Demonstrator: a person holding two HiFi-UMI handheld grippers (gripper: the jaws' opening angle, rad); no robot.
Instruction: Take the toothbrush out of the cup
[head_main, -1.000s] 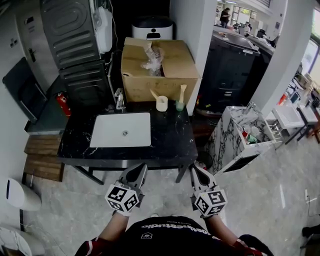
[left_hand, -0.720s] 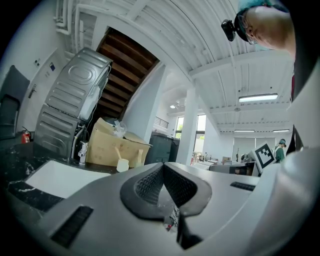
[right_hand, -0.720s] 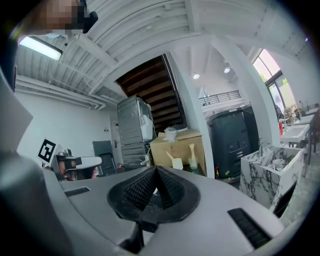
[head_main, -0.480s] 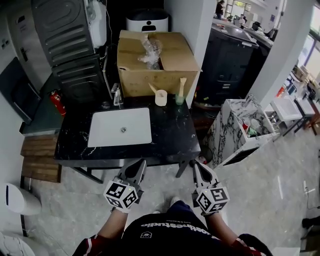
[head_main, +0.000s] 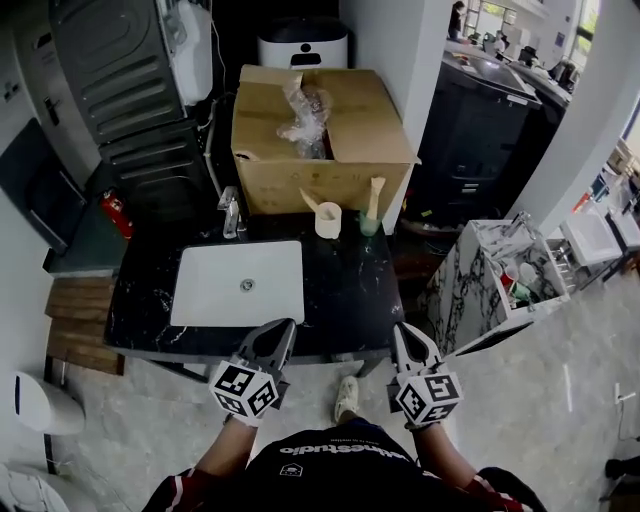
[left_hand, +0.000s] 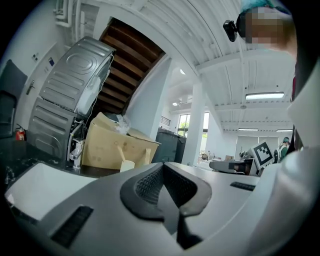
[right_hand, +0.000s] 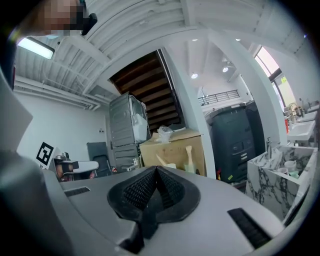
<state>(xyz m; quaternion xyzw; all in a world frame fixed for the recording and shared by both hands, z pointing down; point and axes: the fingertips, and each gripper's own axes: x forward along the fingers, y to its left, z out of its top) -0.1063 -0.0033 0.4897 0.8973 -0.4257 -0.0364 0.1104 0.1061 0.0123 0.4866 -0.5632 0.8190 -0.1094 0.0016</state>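
A cream cup (head_main: 327, 220) with a tan toothbrush (head_main: 310, 199) leaning in it stands at the back of the black counter (head_main: 345, 285), in front of a cardboard box (head_main: 315, 135). Beside it on the right is a green cup (head_main: 369, 224) holding a second upright brush (head_main: 375, 192). My left gripper (head_main: 283, 326) and right gripper (head_main: 404, 329) are both shut and empty, side by side at the counter's front edge, well short of the cups. The left gripper view shows the cream cup (left_hand: 127, 165) far ahead; the right gripper view shows the green cup (right_hand: 190, 168).
A white sink basin (head_main: 240, 283) fills the counter's left half, with a tap (head_main: 232, 212) behind it. A marble-patterned cabinet (head_main: 490, 275) stands to the right. A red fire extinguisher (head_main: 118, 213) and grey machine (head_main: 105, 60) are at the left.
Both grippers have moved forward together from over the floor to the counter's front edge. The counter and cups now appear closer. Both stay shut.
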